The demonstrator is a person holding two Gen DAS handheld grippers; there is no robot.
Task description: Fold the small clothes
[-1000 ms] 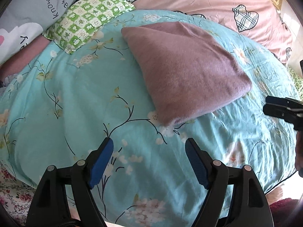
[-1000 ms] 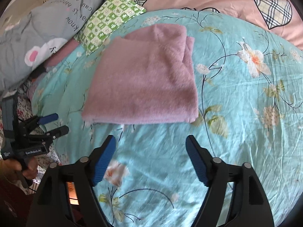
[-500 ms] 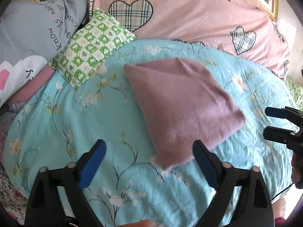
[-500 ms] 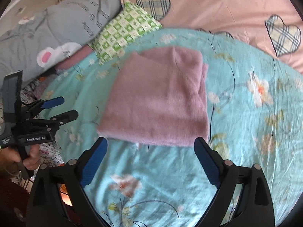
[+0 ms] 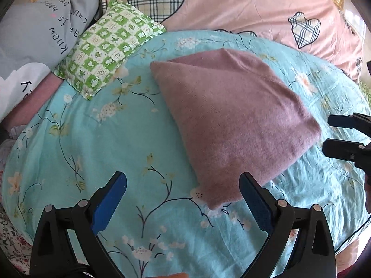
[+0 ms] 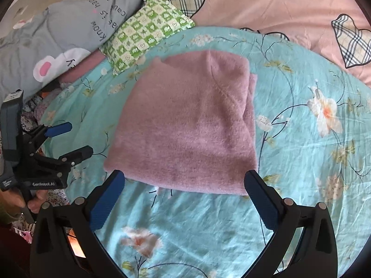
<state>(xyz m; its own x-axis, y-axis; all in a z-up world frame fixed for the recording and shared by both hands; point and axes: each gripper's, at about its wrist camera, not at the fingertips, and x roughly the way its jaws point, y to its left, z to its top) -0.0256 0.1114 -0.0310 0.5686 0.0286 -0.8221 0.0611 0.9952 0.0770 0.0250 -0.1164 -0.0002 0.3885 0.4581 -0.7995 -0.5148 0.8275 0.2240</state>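
Left wrist view: left hand-held gripper (image 5: 183, 198) spread wide, nothing btwn pads, jaws just opened; mauve knit garment (image 5: 231, 125) lay folded on turquoise floral bed cover (image 5: 97, 143), near corner just ahead of right-side finger. Green checked pillow (image 5: 109, 51) beyond.

Right wrist view: right hand-held gripper (image 6: 184, 197) likewise spread & empty, jaws just opened; garment's near hem right at fingertips. Left hand-held gripper off to garment's left side.

Step judged: fold released, prob. done. Next: further fold or set aside.
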